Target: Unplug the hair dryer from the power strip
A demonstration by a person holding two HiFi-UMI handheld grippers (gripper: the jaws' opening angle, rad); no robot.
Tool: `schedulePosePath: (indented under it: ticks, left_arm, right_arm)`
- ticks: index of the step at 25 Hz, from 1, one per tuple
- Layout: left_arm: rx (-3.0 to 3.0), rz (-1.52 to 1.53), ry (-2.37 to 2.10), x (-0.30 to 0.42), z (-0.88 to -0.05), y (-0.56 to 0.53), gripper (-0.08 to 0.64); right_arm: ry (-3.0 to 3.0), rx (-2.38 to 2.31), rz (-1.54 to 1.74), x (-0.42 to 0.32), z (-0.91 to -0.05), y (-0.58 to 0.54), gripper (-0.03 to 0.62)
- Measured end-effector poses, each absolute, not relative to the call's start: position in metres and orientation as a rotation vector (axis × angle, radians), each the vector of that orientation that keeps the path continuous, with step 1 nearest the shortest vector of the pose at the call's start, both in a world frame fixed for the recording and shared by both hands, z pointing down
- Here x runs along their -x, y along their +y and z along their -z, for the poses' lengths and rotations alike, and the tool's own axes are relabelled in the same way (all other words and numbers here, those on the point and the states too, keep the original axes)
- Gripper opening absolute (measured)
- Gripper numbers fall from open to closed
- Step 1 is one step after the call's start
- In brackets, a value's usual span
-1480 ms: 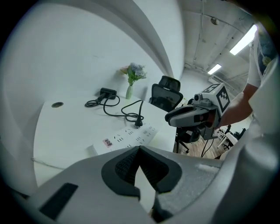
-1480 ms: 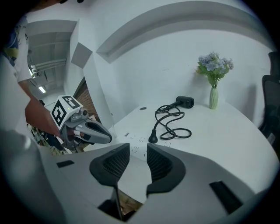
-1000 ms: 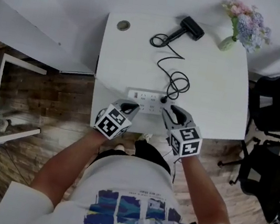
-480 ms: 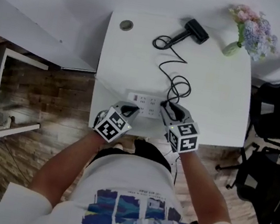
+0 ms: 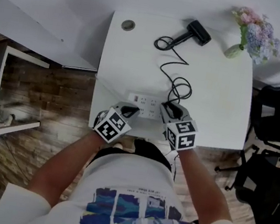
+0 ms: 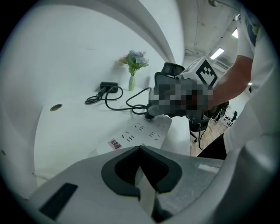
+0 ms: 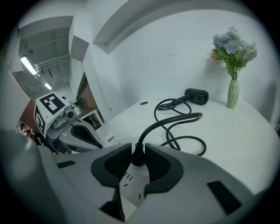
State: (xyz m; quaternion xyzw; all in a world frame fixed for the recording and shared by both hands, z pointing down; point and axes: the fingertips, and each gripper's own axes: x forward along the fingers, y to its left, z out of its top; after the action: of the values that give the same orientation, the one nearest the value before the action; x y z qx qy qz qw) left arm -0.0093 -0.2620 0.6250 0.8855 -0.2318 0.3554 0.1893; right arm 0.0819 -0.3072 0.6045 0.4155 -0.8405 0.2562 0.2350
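Observation:
A white power strip (image 5: 146, 104) lies near the white table's (image 5: 217, 95) front edge. The black plug (image 7: 139, 157) stands in its right end. Its cord (image 5: 176, 72) loops back to the black hair dryer (image 5: 198, 32) at the far side. My right gripper (image 5: 168, 107) has just been closing its jaws, and its pads now touch both sides of the plug. My left gripper (image 5: 129, 110) is shut, and its tips rest at the strip's left end, which hides that end. In the left gripper view the strip (image 6: 144, 131) runs away from the left gripper (image 6: 140, 148).
A green vase of flowers (image 5: 245, 36) stands at the table's far right corner. A round cable hole (image 5: 128, 25) sits at the far left. Black office chairs (image 5: 278, 126) stand to the right of the table, and a white shelf frame (image 5: 13, 93) stands to its left.
My right gripper has slid forward and left over the strip's right end, and its jaws have narrowed around the plug. The left gripper has stayed put.

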Motion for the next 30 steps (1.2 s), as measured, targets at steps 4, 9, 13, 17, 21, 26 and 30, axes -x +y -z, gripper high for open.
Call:
schedulePosePath:
  ticks: [4, 9, 13, 17, 21, 26, 30]
  left_arm:
    - [-2.492, -0.992, -0.645, 0.0100, -0.6248, -0.2607, 0.000]
    - [-2.496, -0.981, -0.644, 0.0105, -0.6244, -0.2613, 0.000]
    - [-2.498, -0.957, -0.646, 0.0116, -0.6239, -0.2618, 0.000]
    - [-2.503, -0.932, -0.654, 0.0115, -0.6232, -0.2615, 0.000]
    - [-2.498, -0.945, -0.663, 0.0110, -0.6239, -0.2606, 0.000]
    - [-2.492, -0.961, -0.671, 0.0109, -0.6252, -0.2616, 0.000]
    - [-2.492, -0.973, -0.669, 0.0104, -0.6255, -0.2616, 0.000]
  right_arm:
    - [-2.301, -1.148, -0.712, -0.0817, -0.6049, -0.3065, 0.092]
    - [-2.298, -1.152, -0.703, -0.0817, -0.6031, -0.3069, 0.080]
    - [-2.294, -1.159, -0.694, -0.0810, -0.6015, -0.3071, 0.070]
    - [-2.295, -1.166, -0.698, -0.0821, -0.6000, -0.3067, 0.063]
    - [-2.299, -1.170, -0.710, -0.0835, -0.5989, -0.3050, 0.058]
    - [-2.295, -1.174, -0.703, -0.0837, -0.5978, -0.3048, 0.054]
    - [-2.290, -1.177, -0.683, -0.0839, -0.5966, -0.3039, 0.054]
